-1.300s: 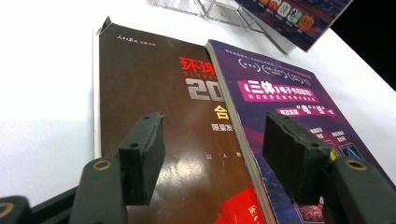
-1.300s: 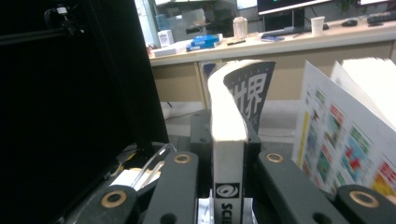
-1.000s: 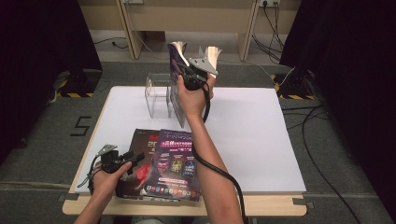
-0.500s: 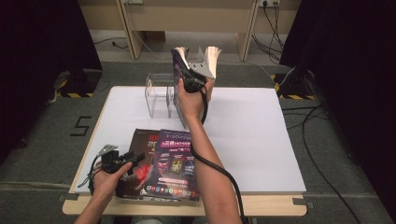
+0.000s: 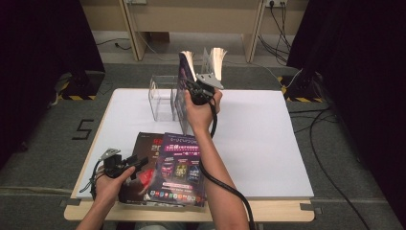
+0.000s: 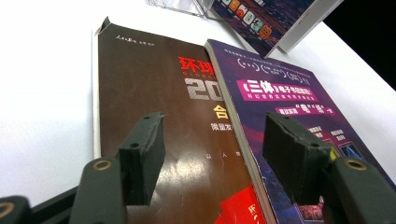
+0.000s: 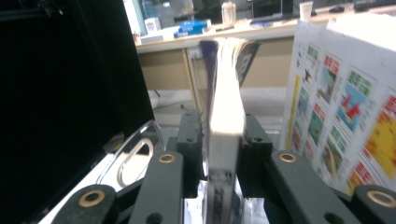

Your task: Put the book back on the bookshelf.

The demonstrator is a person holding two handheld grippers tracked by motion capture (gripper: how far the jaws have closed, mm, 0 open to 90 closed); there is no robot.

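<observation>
Clear rack [image 5: 163, 98] holds upright magazines [image 5: 184, 88]; right tongs [image 5: 198, 91] gripping one.

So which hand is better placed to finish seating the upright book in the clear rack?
Right. The right gripper already has the upright book between its jaws above the clear rack; the left gripper hangs open over the flat books.
</observation>
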